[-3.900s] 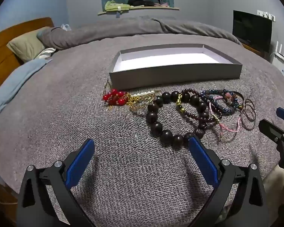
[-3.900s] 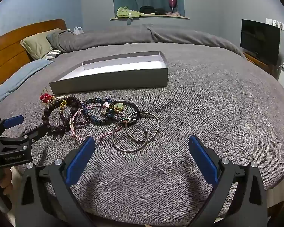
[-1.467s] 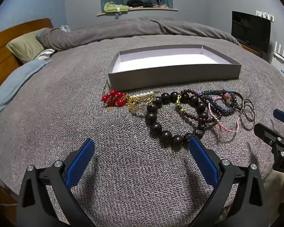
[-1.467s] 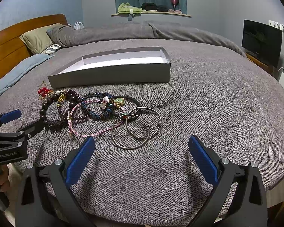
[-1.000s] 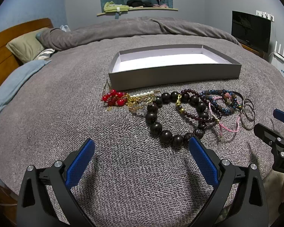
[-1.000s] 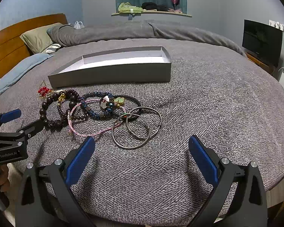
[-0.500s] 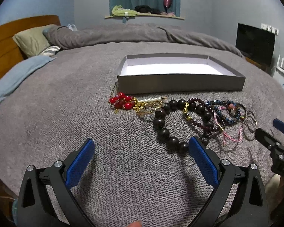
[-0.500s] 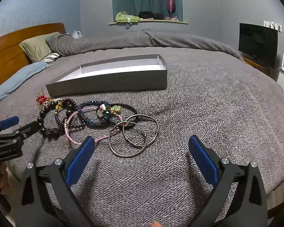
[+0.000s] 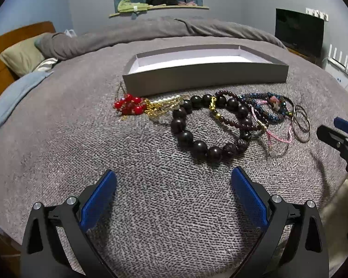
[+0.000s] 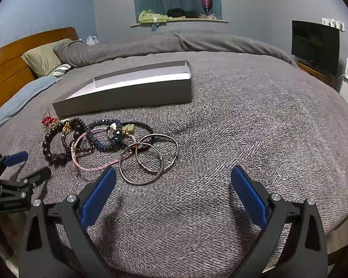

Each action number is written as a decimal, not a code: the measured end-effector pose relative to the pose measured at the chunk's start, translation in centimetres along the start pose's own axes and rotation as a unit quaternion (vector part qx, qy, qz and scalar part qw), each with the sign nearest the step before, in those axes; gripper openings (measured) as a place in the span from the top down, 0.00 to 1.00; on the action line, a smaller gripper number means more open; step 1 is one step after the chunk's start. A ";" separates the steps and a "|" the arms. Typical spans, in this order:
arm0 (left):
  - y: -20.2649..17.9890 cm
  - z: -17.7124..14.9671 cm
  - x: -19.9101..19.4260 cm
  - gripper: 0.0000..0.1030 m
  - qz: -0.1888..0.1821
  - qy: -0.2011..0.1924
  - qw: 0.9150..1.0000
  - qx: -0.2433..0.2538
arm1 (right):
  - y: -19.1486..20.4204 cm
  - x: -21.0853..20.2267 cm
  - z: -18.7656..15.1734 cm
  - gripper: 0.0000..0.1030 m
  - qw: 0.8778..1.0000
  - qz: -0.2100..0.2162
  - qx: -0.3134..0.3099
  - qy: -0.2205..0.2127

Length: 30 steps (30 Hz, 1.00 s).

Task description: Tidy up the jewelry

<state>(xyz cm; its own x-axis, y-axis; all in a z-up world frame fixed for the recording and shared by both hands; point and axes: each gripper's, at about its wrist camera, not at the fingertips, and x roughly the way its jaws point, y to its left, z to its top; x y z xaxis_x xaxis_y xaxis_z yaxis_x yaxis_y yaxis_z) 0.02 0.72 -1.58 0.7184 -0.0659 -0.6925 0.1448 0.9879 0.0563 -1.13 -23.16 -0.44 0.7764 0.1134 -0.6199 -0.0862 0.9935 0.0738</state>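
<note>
So nothing is picked up yet: your left gripper (image 9: 172, 186) and right gripper (image 10: 173, 181) both gape wide over the grey knitted bedspread (image 10: 255, 125). The tangled bracelets (image 9: 211, 125) lie beside the empty grey cardboard tray (image 9: 204, 75), near the bed's front edge. Next, probably single out the thin metal bangles (image 10: 148, 158) with your right gripper.

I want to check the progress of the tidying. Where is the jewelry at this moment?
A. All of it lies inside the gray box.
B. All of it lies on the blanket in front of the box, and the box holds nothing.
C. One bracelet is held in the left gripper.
B: the large dark bead bracelet and metal rings lie on the blanket; the gray box shows only its white floor, and both grippers are open.
</note>
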 end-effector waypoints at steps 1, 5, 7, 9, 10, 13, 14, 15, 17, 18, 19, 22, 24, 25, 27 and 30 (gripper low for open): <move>0.1 0.1 0.0 0.04 0.003 0.002 1.000 0.004 | -0.1 -0.1 0.1 0.05 1.000 0.001 -0.001 0.004; 0.5 1.1 0.1 0.04 0.020 0.010 0.999 0.030 | -0.6 -0.3 0.9 0.05 1.000 0.013 -0.003 0.014; 1.3 1.9 0.1 0.04 -0.001 0.011 1.000 0.028 | -0.8 -0.4 1.3 0.05 1.000 0.017 -0.008 0.008; 2.4 3.1 -0.1 0.04 -0.019 0.003 1.000 0.017 | -0.7 -0.5 1.8 0.05 1.000 0.020 -0.016 0.006; 2.6 3.5 -0.1 0.04 -0.016 -0.001 1.000 0.017 | -0.7 -0.5 1.9 0.05 1.000 0.023 -0.018 0.007; 3.6 5.2 -0.6 0.04 0.000 -0.036 0.999 0.028 | -0.4 -0.5 2.5 0.05 0.999 0.033 -0.029 0.005; 4.0 5.7 -0.8 0.04 0.000 -0.050 0.998 0.031 | -0.2 -0.5 2.7 0.05 0.999 0.039 -0.036 0.002; 4.3 6.2 -0.7 0.04 0.002 -0.058 0.998 0.034 | 0.0 -0.5 2.9 0.05 0.998 0.039 -0.046 -0.004; 4.7 6.9 0.1 0.04 0.008 -0.052 0.998 0.038 | 0.3 -0.3 3.3 0.05 0.998 0.038 -0.057 -0.008; 5.0 7.1 0.6 0.04 0.009 -0.045 0.998 0.037 | 0.3 -0.2 3.4 0.05 0.997 0.042 -0.060 -0.008; 5.2 7.3 1.2 0.04 0.003 -0.037 0.999 0.035 | 0.3 0.0 3.6 0.05 0.997 0.048 -0.062 -0.006; 5.7 7.5 2.0 0.04 0.003 -0.039 0.999 0.034 | 0.4 0.5 3.7 0.05 0.997 0.046 -0.064 -0.005; 5.7 7.3 2.2 0.04 0.006 -0.041 0.998 0.040 | 0.6 1.1 3.6 0.05 0.997 0.040 -0.072 0.003; 5.7 7.2 2.3 0.04 0.008 -0.042 0.998 0.044 | 0.6 1.4 3.5 0.08 0.997 0.040 -0.073 0.008; 5.7 7.1 2.6 0.04 0.003 -0.043 0.998 0.048 | 0.5 2.1 3.5 0.19 0.997 0.039 -0.067 0.018; 6.0 7.4 2.9 0.06 0.003 -0.048 0.998 0.042 | 0.3 2.9 3.4 0.47 0.997 0.041 -0.060 0.032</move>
<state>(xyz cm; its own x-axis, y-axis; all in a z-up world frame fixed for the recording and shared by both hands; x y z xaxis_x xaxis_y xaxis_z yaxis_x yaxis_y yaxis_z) 8.02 5.46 2.04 0.7804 -0.0760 -0.6206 0.1929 0.9734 0.1234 3.21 -22.54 0.42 0.7224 0.1899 -0.6649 -0.2243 0.9739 0.0345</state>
